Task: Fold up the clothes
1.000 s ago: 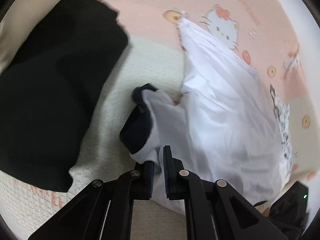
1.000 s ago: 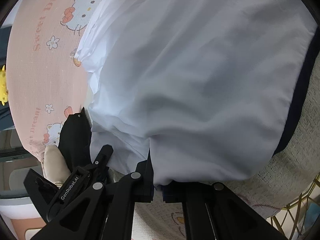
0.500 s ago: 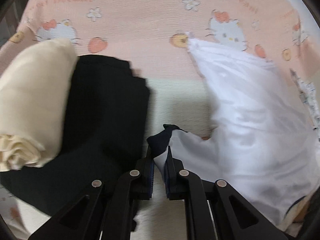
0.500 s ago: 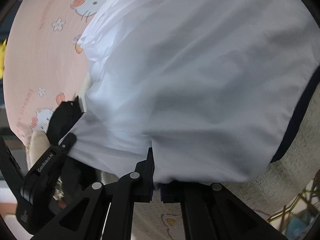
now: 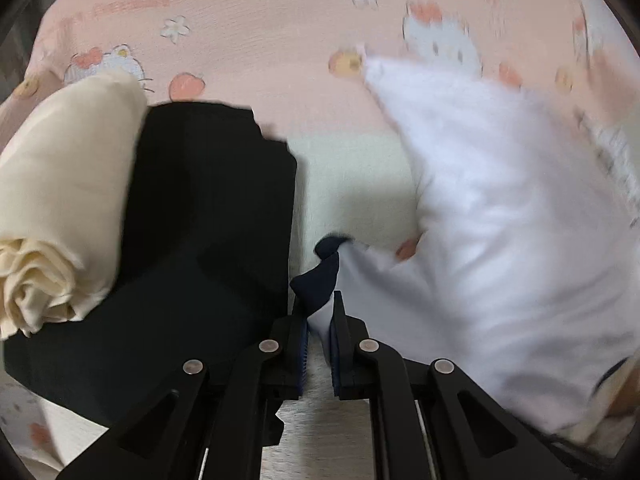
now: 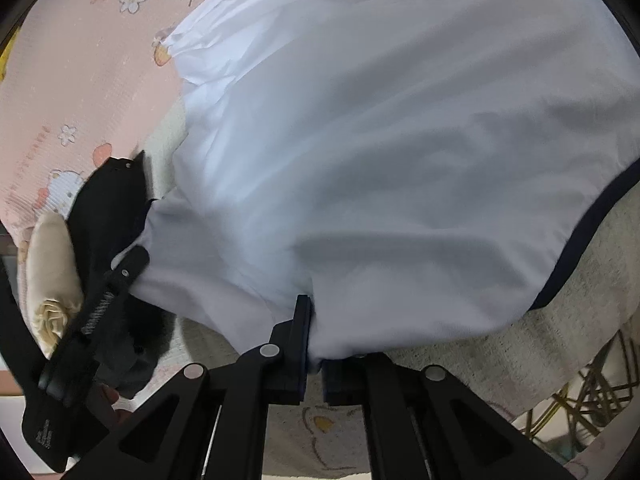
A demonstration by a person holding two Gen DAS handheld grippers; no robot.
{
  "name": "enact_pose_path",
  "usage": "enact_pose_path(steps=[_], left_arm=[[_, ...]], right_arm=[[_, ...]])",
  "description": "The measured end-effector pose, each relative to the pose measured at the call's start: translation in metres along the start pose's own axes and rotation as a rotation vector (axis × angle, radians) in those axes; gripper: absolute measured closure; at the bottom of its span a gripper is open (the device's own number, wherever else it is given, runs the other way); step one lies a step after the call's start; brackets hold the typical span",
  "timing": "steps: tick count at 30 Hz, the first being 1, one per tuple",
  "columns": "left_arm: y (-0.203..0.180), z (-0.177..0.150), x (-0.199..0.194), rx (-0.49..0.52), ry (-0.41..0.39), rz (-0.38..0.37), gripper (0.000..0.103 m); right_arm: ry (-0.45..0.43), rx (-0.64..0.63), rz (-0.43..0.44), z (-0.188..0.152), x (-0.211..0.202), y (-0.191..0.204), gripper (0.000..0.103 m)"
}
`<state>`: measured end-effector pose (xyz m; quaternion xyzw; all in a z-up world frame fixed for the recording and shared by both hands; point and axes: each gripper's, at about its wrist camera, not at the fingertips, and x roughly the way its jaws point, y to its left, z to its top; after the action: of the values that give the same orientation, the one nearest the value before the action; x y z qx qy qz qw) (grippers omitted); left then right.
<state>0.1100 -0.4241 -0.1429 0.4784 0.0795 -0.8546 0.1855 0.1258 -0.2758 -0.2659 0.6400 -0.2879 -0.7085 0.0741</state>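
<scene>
A white garment (image 5: 500,220) with navy trim (image 5: 320,276) lies bunched on a pink cartoon-cat blanket (image 5: 260,20). My left gripper (image 5: 320,316) is shut on a corner of it, where white cloth and navy trim meet. In the right wrist view the same white garment (image 6: 380,140) fills most of the frame, and its navy hem (image 6: 580,252) curves down the right side. My right gripper (image 6: 314,336) pinches the near edge; its jaws are opening with the cloth still between them. The cloth drapes over and hides the right finger. The left gripper (image 6: 100,300) shows at lower left.
A folded black garment (image 5: 208,240) lies left of the white one, with a rolled cream garment (image 5: 60,200) beside it. A pale textured mat (image 5: 352,184) covers the blanket's middle. A gold wire basket (image 6: 580,392) stands at the right wrist view's lower right.
The left wrist view has swung round, so the black garment and cream roll now fill its left side. The held corner rose a little. In the right view the left gripper has come closer.
</scene>
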Motion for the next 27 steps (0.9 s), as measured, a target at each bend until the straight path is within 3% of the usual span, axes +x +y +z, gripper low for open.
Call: enact_pose_path(steps=[1, 2, 3, 4, 5, 6, 7, 10, 16, 23, 27], left_arm=[[0.005, 0.001, -0.009, -0.034, -0.027, -0.015, 0.094], [0.009, 0.003, -0.017, -0.065, -0.048, -0.025, 0.092], [0.012, 0.005, -0.024, -0.082, -0.061, -0.017, 0.085], [0.015, 0.006, -0.031, -0.091, -0.071, -0.002, 0.071], [0.017, 0.007, -0.037, -0.099, -0.082, 0.014, 0.062], [0.019, 0.008, -0.044, -0.107, -0.092, 0.030, 0.047], [0.022, 0.009, -0.048, -0.113, -0.101, 0.040, 0.043], [0.027, 0.010, -0.058, -0.124, -0.123, 0.052, 0.043], [0.027, 0.005, -0.070, -0.125, -0.116, 0.003, 0.043], [-0.009, 0.000, -0.066, -0.055, -0.078, -0.065, 0.043], [-0.031, -0.008, -0.072, -0.032, -0.068, -0.102, 0.043]], right_arm=[[0.010, 0.011, 0.007, -0.001, -0.001, -0.002, 0.091], [0.025, 0.028, 0.026, -0.002, -0.002, -0.006, 0.078], [0.044, 0.045, 0.057, -0.003, -0.003, -0.009, 0.069], [0.064, 0.050, 0.074, -0.004, -0.005, -0.010, 0.051], [0.081, 0.052, 0.087, -0.006, -0.006, -0.011, 0.043], [0.089, 0.038, 0.072, -0.008, -0.009, -0.012, 0.042], [0.096, 0.025, 0.057, -0.010, -0.012, -0.012, 0.042], [0.120, 0.028, 0.038, -0.014, -0.019, -0.016, 0.042], [0.139, 0.053, 0.036, -0.014, -0.036, -0.027, 0.042], [0.038, 0.037, 0.024, 0.005, -0.064, -0.029, 0.042], [0.015, -0.005, 0.013, 0.020, -0.060, -0.019, 0.042]])
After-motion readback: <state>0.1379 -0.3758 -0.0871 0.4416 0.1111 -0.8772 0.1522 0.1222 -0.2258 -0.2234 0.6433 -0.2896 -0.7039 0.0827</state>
